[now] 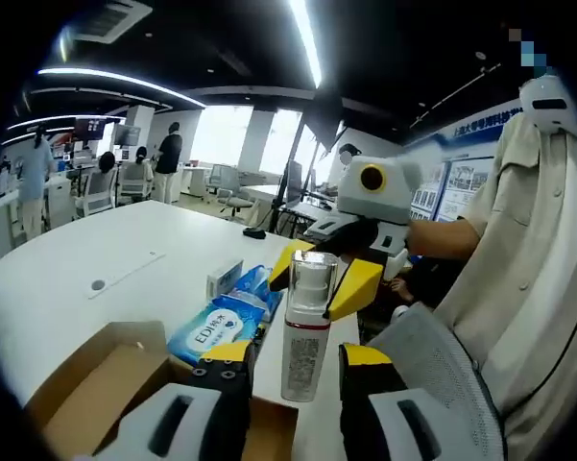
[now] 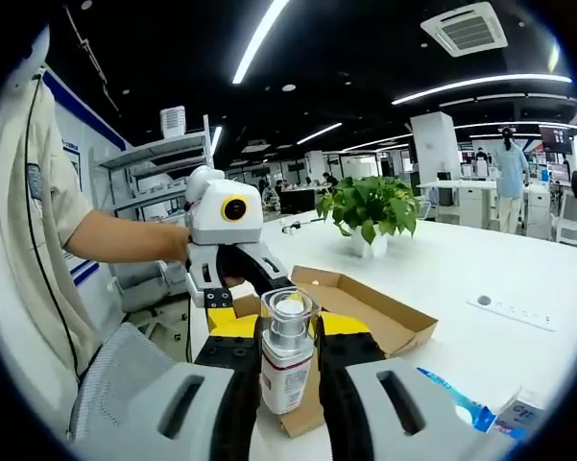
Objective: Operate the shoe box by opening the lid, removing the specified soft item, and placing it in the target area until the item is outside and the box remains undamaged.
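The spray bottle [image 2: 286, 360] is being held upright at lower centre, clamped between the right gripper [image 2: 290, 357] jaws; the left gripper [image 2: 238, 274] is spread open just behind it, over the shoe box [image 2: 384, 322].

A white table [image 1: 96, 250] carries an open cardboard box [image 2: 365, 303]. Beside the box lie a blue wipes pack [image 1: 216, 325] and a small white carton [image 1: 224, 279]; a potted plant [image 2: 370, 213] stands beyond it.
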Demonstrator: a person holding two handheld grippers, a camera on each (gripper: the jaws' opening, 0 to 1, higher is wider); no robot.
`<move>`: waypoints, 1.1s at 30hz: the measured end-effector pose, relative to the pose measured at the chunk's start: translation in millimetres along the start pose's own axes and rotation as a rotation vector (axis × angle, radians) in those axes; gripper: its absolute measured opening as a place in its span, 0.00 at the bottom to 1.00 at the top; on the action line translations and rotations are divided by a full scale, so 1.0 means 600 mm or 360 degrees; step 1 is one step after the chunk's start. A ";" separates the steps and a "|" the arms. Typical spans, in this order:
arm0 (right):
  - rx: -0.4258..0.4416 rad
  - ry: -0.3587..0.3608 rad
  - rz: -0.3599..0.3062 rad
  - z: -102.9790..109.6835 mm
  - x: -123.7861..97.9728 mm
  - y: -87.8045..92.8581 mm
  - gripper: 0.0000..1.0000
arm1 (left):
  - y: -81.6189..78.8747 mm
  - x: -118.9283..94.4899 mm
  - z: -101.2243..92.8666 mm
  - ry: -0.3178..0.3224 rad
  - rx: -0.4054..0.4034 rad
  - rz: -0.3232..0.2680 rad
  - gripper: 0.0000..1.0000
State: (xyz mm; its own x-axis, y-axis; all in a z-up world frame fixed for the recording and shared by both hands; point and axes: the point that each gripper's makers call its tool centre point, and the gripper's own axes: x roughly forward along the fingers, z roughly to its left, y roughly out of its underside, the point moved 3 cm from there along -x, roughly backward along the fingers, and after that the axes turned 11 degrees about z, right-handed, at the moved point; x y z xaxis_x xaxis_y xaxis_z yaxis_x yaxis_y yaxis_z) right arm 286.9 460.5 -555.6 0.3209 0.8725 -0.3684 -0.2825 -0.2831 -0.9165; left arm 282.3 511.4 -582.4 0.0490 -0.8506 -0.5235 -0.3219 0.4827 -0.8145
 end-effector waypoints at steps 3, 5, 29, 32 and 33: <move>-0.0016 0.0004 0.0005 -0.010 -0.001 -0.001 0.19 | 0.006 -0.005 0.004 -0.0034 0.0007 0.0015 0.41; -0.0025 0.0015 0.0007 -0.019 -0.003 -0.002 0.19 | 0.012 -0.011 0.008 -0.0072 0.0015 0.0028 0.43; -0.0175 0.0161 0.0048 -0.142 -0.032 0.006 0.19 | 0.062 -0.122 0.038 -0.0493 -0.0141 -0.0072 0.65; -0.0213 0.0169 0.0070 -0.160 -0.030 0.012 0.19 | 0.067 -0.141 0.044 -0.0589 -0.0148 -0.0080 0.68; -0.0217 0.0173 0.0072 -0.165 -0.030 0.013 0.19 | 0.068 -0.145 0.045 -0.0609 -0.0152 -0.0084 0.69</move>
State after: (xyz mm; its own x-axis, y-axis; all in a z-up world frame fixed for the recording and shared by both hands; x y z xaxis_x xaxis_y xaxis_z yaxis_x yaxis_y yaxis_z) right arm 368.4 403.2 -571.8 0.4083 0.8116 -0.4178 -0.1761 -0.3790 -0.9085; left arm 290.3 610.7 -577.1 0.4108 -0.7261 -0.5514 -0.3948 0.4034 -0.8255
